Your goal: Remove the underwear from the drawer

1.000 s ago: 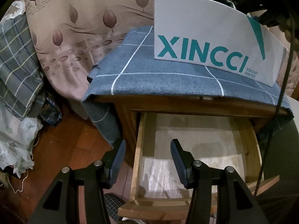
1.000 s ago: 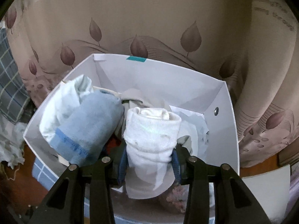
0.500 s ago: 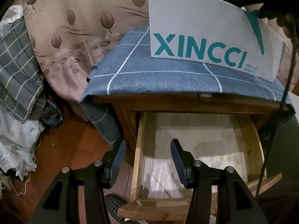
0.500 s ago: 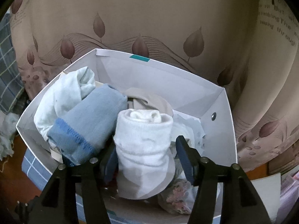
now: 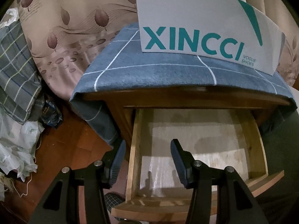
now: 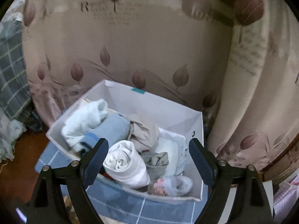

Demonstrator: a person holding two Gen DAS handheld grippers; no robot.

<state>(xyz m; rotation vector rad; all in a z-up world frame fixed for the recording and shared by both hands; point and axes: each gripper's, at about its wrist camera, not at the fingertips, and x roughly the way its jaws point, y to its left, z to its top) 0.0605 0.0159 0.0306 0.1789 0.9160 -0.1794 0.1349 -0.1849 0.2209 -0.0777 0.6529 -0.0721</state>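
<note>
The wooden drawer point(image 5: 137, 149) of the nightstand stands pulled out; I see only its pale bare bottom, no underwear in it. My left gripper point(image 5: 147, 153) is open and empty, hovering over the drawer's left wall. The white XINCCI shoe box point(image 5: 205, 28) sits on the blue checked cloth point(image 5: 149, 71) on top. In the right wrist view the box point(image 6: 168, 110) holds several rolled garments: a white roll point(image 6: 127, 166), a light blue roll point(image 6: 112, 128), a beige piece point(image 6: 145, 132). My right gripper point(image 6: 148, 147) is open wide above the box, touching nothing.
A leaf-patterned curtain point(image 6: 149, 46) hangs behind the nightstand. Plaid bedding point(image 5: 15, 71) and crumpled bags point(image 5: 16, 149) lie on the wood floor at the left. A dark green surface point(image 5: 280, 158) lies right of the drawer.
My right gripper opened, let go of the white roll into the box, then pulled up and back. My left gripper has barely shifted over the drawer.
</note>
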